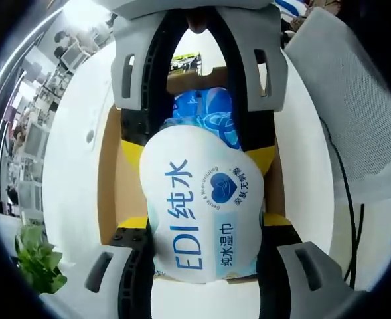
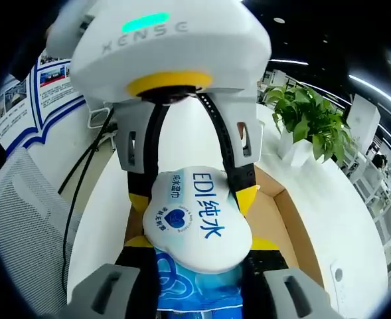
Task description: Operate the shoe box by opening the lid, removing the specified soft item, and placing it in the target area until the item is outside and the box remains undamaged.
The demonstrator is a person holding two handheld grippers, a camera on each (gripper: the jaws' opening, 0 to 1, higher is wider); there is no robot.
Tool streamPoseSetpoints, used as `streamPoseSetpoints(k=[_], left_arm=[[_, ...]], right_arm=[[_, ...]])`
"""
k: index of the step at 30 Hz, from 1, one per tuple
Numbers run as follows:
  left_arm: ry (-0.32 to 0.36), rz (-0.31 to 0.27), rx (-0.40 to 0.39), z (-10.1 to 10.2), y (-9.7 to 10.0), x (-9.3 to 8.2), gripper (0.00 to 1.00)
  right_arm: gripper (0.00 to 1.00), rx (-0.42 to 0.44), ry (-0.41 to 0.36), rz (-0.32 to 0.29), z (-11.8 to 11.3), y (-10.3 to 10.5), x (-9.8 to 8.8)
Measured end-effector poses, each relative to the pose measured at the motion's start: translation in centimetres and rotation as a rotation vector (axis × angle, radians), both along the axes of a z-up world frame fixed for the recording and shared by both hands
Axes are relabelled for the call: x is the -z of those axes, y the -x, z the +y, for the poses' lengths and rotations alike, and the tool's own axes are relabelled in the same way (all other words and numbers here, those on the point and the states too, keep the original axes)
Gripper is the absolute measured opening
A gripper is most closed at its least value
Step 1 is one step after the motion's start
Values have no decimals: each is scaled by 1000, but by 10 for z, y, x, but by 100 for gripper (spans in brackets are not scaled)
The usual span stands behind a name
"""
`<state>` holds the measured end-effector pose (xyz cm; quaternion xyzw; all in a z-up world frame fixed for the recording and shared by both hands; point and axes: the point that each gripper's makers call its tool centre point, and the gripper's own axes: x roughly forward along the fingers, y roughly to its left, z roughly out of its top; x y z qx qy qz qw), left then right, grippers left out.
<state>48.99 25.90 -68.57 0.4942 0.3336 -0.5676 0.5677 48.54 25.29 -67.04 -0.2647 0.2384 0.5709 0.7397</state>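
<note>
A soft white-and-blue wet-wipes pack [image 1: 205,219] printed "EDI" hangs over the open brown cardboard shoe box [image 1: 109,179]. My left gripper [image 1: 205,224] is shut on the pack's white end, its yellow-tipped jaws pressing both sides. The right gripper [image 1: 196,153] comes in from the top of the left gripper view and pinches the same pack further along. In the right gripper view, the pack [image 2: 195,222] bulges between my right gripper [image 2: 200,244] and the left gripper [image 2: 192,198] opposite it. The box's wall [image 2: 295,212] shows underneath, and the pack hides its inside.
The box rests on a white round table [image 1: 69,179]. A potted green plant [image 2: 311,119] stands near the table's edge. A grey mesh chair back [image 1: 354,100] and a black cable [image 1: 344,179] lie beside the table. Office desks show far behind.
</note>
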Motion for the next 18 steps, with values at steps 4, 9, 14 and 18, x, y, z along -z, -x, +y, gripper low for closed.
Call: streamPoseSetpoints(k=[4,9,14,18], left_arm=[[-2,-7,2,-7,1,-5,61],[-10,-11,6,-17,4,-13,61],[-12,-10,10,-27,6,-18,61],[-16,-10,22,-38,7,-23,61]], right_arm=[[43,2,-4,-7,-6,1,-5],[43,5,-10,-12,-17,3,-13],[43,10,-14,-12,-28,5,-20],[43,18,-13,-12,-38,7,-24]])
